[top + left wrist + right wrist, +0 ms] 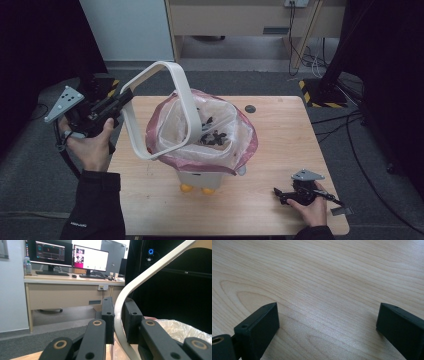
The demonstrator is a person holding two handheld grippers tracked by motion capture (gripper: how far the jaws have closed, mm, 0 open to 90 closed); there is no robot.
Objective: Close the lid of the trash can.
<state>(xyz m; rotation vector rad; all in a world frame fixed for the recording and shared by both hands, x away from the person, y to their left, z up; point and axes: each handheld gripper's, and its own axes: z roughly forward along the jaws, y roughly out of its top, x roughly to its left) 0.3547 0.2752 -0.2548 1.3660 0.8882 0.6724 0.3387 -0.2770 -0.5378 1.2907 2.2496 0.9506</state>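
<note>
A small white waste bin (pixel 202 179) stands near the middle of the light wooden table (pixel 280 145), lined with a clear bag (pixel 170 132) whose pinkish edge folds out over the rim, and some dark scraps (pixel 214 136) lie inside it. The bin's cream-coloured ring frame (pixel 182 95), the loop that normally sits on the rim, is tipped up: its lower edge rests at the bin's left side while its top arches high over the opening. The left gripper (pixel 119 101), held in the person's left hand (pixel 90 145) off the table's left edge, has its jaws closed narrowly on the left side of that frame; in the left gripper view the frame (pixel 130 293) runs up between the two black jaws of the left gripper (pixel 119 318), and each pad presses against it, with the crinkled bag (pixel 180 330) visible low at the right. Behind it stand a desk (pixel 62 291) and two lit monitors (pixel 90 258). The right gripper (pixel 287 194) lies low on the table at the near right corner, well apart from the bin, under the person's right hand (pixel 312 207). In the right gripper view the right gripper (pixel 327 322) has its jaws spread wide, with bare wood grain (pixel 324 277) between them and nothing held. Two orange feet (pixel 195 189) show under the bin's front.
</note>
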